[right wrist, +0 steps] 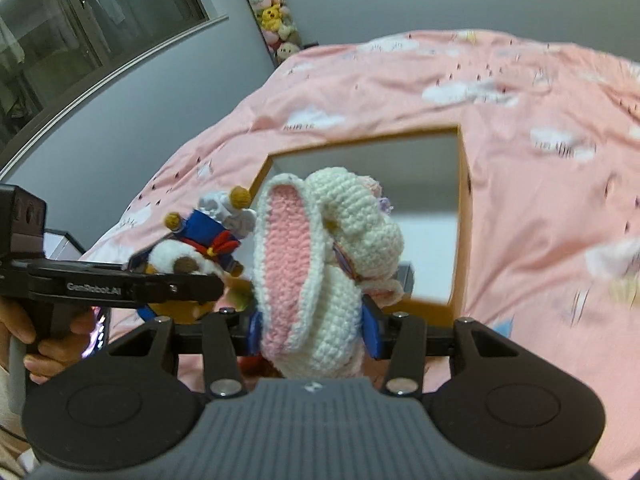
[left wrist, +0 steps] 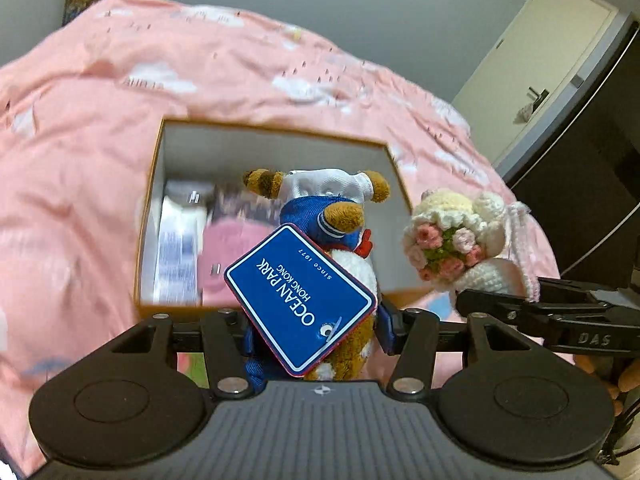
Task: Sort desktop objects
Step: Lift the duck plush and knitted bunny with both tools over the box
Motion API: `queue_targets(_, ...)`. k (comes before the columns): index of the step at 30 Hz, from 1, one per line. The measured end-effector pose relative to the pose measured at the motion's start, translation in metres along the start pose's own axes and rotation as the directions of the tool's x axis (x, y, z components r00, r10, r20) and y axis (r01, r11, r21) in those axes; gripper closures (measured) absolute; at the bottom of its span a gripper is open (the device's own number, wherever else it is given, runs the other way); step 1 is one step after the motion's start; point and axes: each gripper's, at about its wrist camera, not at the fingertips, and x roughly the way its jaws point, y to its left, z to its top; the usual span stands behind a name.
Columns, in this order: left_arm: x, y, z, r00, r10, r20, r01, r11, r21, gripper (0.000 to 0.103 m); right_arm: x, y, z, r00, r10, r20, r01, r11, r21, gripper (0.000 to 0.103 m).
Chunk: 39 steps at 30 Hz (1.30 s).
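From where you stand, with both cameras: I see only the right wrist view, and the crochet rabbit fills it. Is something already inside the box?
Observer: Yes. In the left wrist view the open box holds a white package and a pink item, both at its left side.
Operator: Has the sailor plush a label?
Observer: A blue tag reading OCEAN PARK HONG KONG hangs on the sailor plush, which the left gripper clamps.
Operator: What does my rabbit carry in front?
Observer: The crochet rabbit, shut in the right gripper, holds a bouquet of pink crochet roses.
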Motion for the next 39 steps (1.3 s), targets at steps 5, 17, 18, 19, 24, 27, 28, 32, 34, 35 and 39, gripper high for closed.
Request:
queue_targets(5,0.017,-0.002,0.034,0.998,-0.045,0.033,0.045,0.999,-0.003,0.042,0.017,-0.007,0.028,0.999,-0.017,0.031,0.017,1.000,-0.004,0.054)
queue_targets(17,0.121,0.031,0.063,0.993,-0.107,-0.049,0.099,0.985,-0.138,0.042,0.108,-0.034,0.063,0.981,-0.183,-0.055,0.181,0.982,-0.050,0.053)
queue_targets(18,0.127,0.033,0.064,0.993,-0.104,-0.055,0.095,0.985,-0.147,0.042,0.114,-0.035,0.065,0.978,-0.197,-0.061,0.194,0.979,-0.057,0.053)
queue_targets(19,0.132,0.035,0.065,0.993,-0.105,-0.059,0.095,0.983,-0.155,0.042,0.120,-0.036,0.066,0.975,-0.213,-0.066,0.209,0.976,-0.064,0.053)
queue_targets(24,0.154,0.044,0.067,0.988,-0.125,-0.086,0.105,0.973,-0.206,0.042,0.140,-0.042,0.070,0.966,-0.238,-0.099,0.232,0.970,-0.067,0.053)
queue_targets(27,0.165,0.046,0.068,0.985,-0.139,-0.106,0.112,0.967,-0.230,0.042,0.148,-0.043,0.072,0.964,-0.242,-0.108,0.235,0.969,-0.078,0.052)
queue_targets(28,0.168,0.045,0.068,0.985,-0.133,-0.110,0.105,0.968,-0.227,0.042,0.150,-0.040,0.072,0.960,-0.260,-0.107,0.250,0.963,-0.095,0.052)
queue_targets(32,0.179,0.045,0.069,0.983,-0.130,-0.129,0.097,0.967,-0.235,0.042,0.160,-0.037,0.072,0.943,-0.318,-0.100,0.297,0.938,-0.178,0.051)
queue_targets(34,0.184,0.045,0.069,0.983,-0.125,-0.138,0.090,0.968,-0.236,0.042,0.163,-0.036,0.071,0.937,-0.337,-0.094,0.310,0.924,-0.223,0.049)
queue_targets(35,0.186,0.045,0.069,0.982,-0.122,-0.141,0.087,0.969,-0.233,0.042,0.165,-0.035,0.071,0.934,-0.346,-0.087,0.317,0.916,-0.245,0.049)
queue_targets(39,0.197,0.041,0.069,0.981,-0.109,-0.163,0.072,0.973,-0.219,0.042,0.168,-0.034,0.071,0.928,-0.368,-0.062,0.331,0.889,-0.317,0.049)
